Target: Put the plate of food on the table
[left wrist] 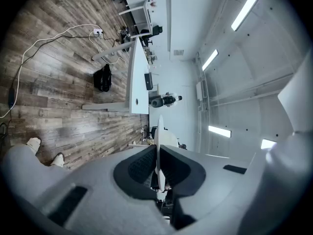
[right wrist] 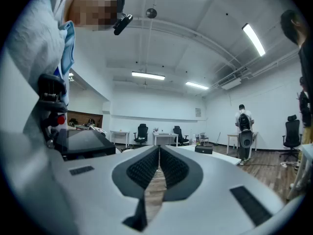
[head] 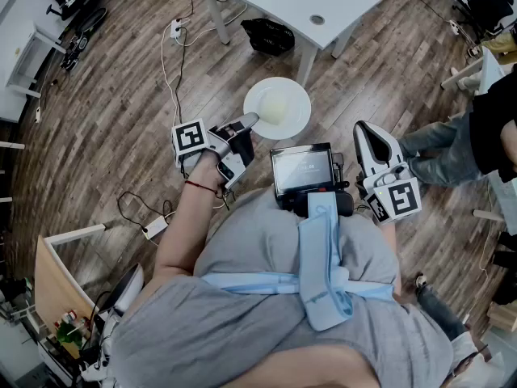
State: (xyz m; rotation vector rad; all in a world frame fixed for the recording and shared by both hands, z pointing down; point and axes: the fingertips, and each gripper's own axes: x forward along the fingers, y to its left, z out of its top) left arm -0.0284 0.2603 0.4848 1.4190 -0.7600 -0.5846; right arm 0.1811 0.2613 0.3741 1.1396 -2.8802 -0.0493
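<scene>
A white plate with a pale heap of food hangs in the air over the wooden floor, in front of me. My left gripper is shut on its near left rim. In the left gripper view the plate shows edge-on as a thin white line pinched between the jaws. The white table stands just beyond the plate, and also appears in the left gripper view, table. My right gripper points forward at the right, apart from the plate; its jaws are shut with nothing between them.
A black bag lies on the floor under the table. A power strip with white cables runs at the table's left. A small screen is strapped to my chest. Another person stands close on my right.
</scene>
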